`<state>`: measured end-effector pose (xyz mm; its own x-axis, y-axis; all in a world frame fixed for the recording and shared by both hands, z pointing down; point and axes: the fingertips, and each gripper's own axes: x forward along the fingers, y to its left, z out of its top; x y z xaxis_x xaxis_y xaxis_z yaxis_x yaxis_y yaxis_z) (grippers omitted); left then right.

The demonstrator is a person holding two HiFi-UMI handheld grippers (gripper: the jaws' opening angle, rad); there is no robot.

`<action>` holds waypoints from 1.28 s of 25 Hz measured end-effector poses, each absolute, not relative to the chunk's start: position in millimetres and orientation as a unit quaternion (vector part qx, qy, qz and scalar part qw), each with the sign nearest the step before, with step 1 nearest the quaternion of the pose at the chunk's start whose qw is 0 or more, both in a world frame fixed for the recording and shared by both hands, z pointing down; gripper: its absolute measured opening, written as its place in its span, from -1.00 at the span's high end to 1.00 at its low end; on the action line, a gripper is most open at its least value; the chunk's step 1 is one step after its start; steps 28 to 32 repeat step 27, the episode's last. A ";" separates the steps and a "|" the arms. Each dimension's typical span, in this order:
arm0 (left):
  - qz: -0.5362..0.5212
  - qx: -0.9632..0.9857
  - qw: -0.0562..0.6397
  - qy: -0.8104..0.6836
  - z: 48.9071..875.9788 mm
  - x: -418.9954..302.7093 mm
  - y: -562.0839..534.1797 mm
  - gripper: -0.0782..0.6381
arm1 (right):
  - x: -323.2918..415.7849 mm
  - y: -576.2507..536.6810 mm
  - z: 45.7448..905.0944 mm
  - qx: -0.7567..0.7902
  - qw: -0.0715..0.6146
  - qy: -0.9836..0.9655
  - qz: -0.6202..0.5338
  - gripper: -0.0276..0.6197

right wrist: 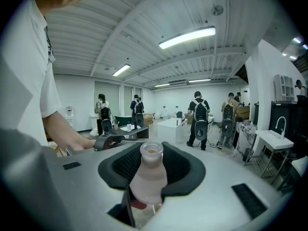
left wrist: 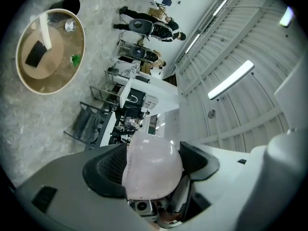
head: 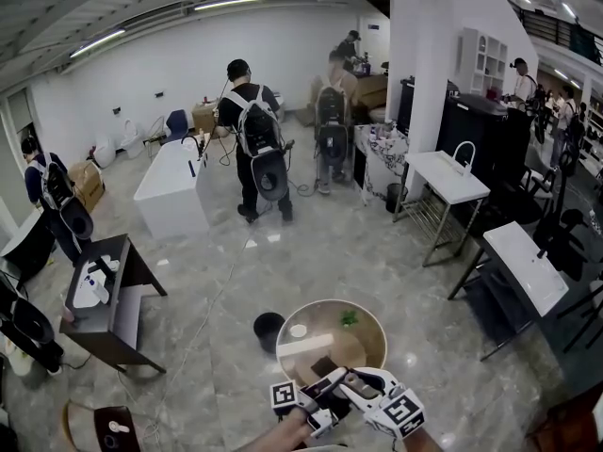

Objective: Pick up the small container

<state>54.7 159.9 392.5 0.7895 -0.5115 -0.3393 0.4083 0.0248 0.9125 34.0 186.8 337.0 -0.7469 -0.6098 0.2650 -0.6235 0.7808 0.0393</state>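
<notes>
Low in the head view, above the round table point(head: 379, 330): both grippers sit close together, tips nearly meeting.

Right gripper point(right wrist: 152, 163) pinches the small container point(right wrist: 148, 179), a frosted bottle. The pads are on its body and the open neck stands clear of them. The container is off the table, in the air.

Left gripper point(left wrist: 151, 161) is clamped on a pale domed piece point(left wrist: 154, 174). It is possibly the container's cap, but the view is too close to confirm.

On the table below: a dark flat item point(left wrist: 36, 53) and a green scrap point(left wrist: 75, 59). A black bin point(head: 268, 328) stands just beside the table. Further off, people with backpacks point(head: 256, 130) stand near a white counter.

Judgement: the pick-up looks done, and the step in hand is the hold. To do it well:
- Pinch evenly on the widest part of the body, not the neck.
- Keep the mouth upward so nothing spills.
- Add no extra squeeze, since the frosted wall may flex or slip.
- Hold the domed piece clear of the bottle.
</notes>
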 end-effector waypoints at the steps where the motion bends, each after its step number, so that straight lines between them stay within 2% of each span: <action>1: -0.321 0.621 0.714 -0.042 392.6 54.8 160.3 -0.19 | 34.1 187.3 337.0 0.330 0.133 -0.934 0.026 0.45; 32: -0.322 0.625 0.709 -0.049 387.1 34.8 173.1 -0.19 | 15.2 201.1 333.6 0.323 0.128 -0.937 0.026 0.45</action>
